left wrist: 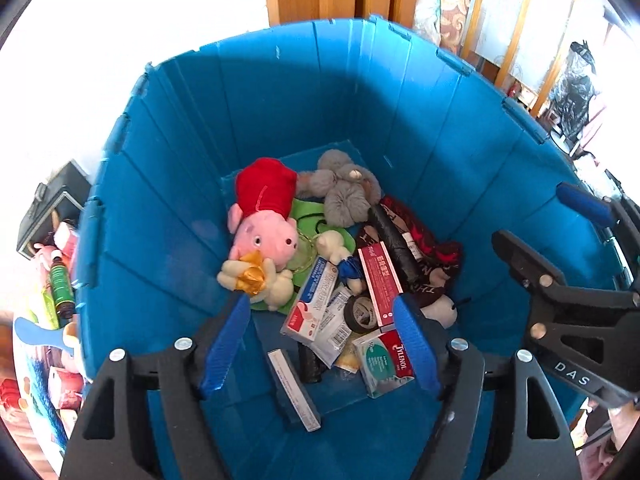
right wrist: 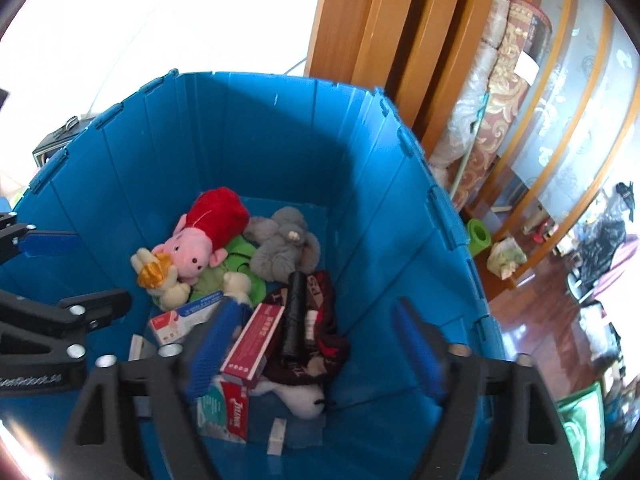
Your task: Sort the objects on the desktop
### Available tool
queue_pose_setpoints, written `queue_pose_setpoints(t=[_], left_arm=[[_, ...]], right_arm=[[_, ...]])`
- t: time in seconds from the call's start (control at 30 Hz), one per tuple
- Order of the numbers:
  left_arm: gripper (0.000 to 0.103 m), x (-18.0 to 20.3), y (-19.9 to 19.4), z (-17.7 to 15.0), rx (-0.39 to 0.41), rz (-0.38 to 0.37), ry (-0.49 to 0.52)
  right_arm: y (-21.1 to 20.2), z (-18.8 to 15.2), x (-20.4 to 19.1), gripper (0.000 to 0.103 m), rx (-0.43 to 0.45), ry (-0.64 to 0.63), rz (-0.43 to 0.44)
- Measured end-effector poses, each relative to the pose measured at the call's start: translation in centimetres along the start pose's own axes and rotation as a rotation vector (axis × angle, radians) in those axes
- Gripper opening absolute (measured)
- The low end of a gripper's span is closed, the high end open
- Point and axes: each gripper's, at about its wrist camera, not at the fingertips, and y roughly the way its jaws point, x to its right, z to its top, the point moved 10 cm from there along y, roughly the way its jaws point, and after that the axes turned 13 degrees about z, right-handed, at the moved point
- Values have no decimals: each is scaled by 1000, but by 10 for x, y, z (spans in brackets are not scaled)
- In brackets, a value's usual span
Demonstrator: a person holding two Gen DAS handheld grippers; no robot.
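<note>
A deep blue plastic crate holds a heap of things: a pink pig plush in red, a grey elephant plush, a cream plush with a gold bow, a red box, a Tylenol box, a black roll and a tape roll. My left gripper hangs open and empty above the crate. My right gripper is open and empty over it too, and shows at the right of the left wrist view.
Left of the crate lie more loose things: a green bottle, a light blue fan, pink packets. A black case stands behind them. Wooden door frames and rolled rugs stand past the crate; a wooden floor lies to the right.
</note>
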Motion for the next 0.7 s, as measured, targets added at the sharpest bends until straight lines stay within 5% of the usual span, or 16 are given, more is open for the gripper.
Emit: queue_pose_setpoints(t=[0.2,0.33,0.43,0.7], left_arm=[[73,-16,-34,-5,133,64,-80],[73,-13,-43,-16,94,26,-81],[73,-12,-49,-16,118,76,-34],[73,-14,-57,-26,103,49,-82]], right_arm=[[-2,2,-6,103,3,-28,4],[4,-9,-20,103,-87,-37,99],[3,-18,-29,103,-175,-34,183],[-24,-27,-39,103,-184,-93,135]])
